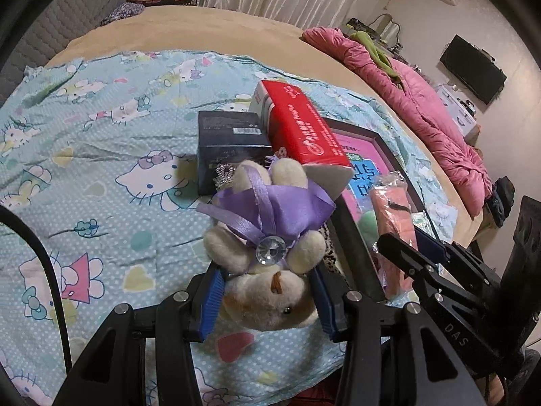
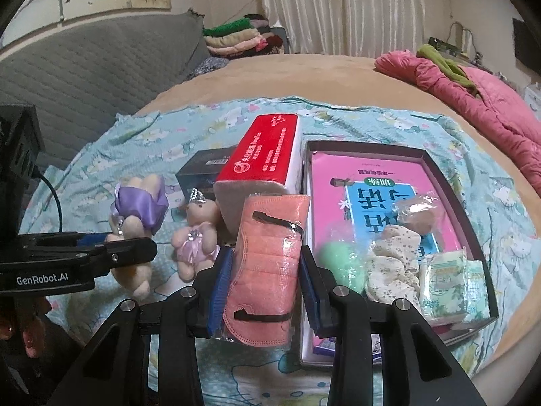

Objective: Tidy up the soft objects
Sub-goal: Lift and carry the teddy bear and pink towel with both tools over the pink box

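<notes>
We see the left tongs [image 1: 267, 299] clamped on the head of a purple bear [image 1: 270, 237], both blue pads pressed into the plush. The bear hangs upside down, its legs pointing away from the camera, a clear gem on its ribbon. From the right wrist view, it is held clear of the sheet [image 2: 101, 169].

We see the right tongs [image 2: 267, 284] closed on a mask pack [image 2: 267, 257], a clear bag of salmon-pink masks with black ear loops. The pack stands between the pads and rises towards the red tissue pack [image 2: 263, 149].

Just left of the mask pack, a pink bear [image 2: 196, 237] with a small crown sits on the sheet, against the near end of the tissue pack. Whether it touches the dark box [image 2: 199, 169] behind it, we cannot tell.

To the right lies a tray [image 2: 480, 237] with a dark rim. It holds a pink book [image 2: 334, 176], a green ball [image 2: 341, 264], a floral cloth piece [image 2: 392, 264], a brown bagged item [image 2: 416, 216] and white packets [image 2: 446, 284].

The tissue pack leans on the dark box, one end raised.

Beyond the sheet we see the tan bed cover [image 2: 304, 74], a pink quilt [image 2: 490, 101] at the right edge, and folded clothes [image 2: 236, 37] near the curtain [image 2: 338, 6].
</notes>
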A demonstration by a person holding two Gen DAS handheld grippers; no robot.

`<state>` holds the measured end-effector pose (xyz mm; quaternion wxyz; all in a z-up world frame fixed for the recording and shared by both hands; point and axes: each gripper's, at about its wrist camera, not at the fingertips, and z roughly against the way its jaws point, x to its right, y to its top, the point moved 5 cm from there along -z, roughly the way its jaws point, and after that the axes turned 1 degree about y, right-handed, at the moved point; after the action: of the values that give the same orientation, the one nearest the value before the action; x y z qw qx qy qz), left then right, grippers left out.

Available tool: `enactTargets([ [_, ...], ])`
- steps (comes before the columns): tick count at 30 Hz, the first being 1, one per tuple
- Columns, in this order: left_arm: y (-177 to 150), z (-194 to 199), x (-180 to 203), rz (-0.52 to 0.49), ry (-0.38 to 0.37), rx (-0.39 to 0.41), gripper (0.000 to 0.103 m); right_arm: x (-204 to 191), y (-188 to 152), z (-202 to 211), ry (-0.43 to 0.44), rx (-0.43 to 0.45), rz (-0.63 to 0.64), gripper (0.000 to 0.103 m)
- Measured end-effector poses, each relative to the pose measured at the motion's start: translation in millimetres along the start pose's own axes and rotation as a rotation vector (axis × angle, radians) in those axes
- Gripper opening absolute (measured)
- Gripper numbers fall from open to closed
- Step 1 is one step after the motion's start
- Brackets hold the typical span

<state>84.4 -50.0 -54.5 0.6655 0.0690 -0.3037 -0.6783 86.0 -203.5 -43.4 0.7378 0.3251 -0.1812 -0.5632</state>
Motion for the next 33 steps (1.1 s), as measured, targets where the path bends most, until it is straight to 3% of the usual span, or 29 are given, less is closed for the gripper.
enactTargets([
  [33,-0.6,26.5,91.7,-0.202,0.034,0.025,0.048,47.8,14.7,51.9,0.022,0.167,-0.136,0.039],
])
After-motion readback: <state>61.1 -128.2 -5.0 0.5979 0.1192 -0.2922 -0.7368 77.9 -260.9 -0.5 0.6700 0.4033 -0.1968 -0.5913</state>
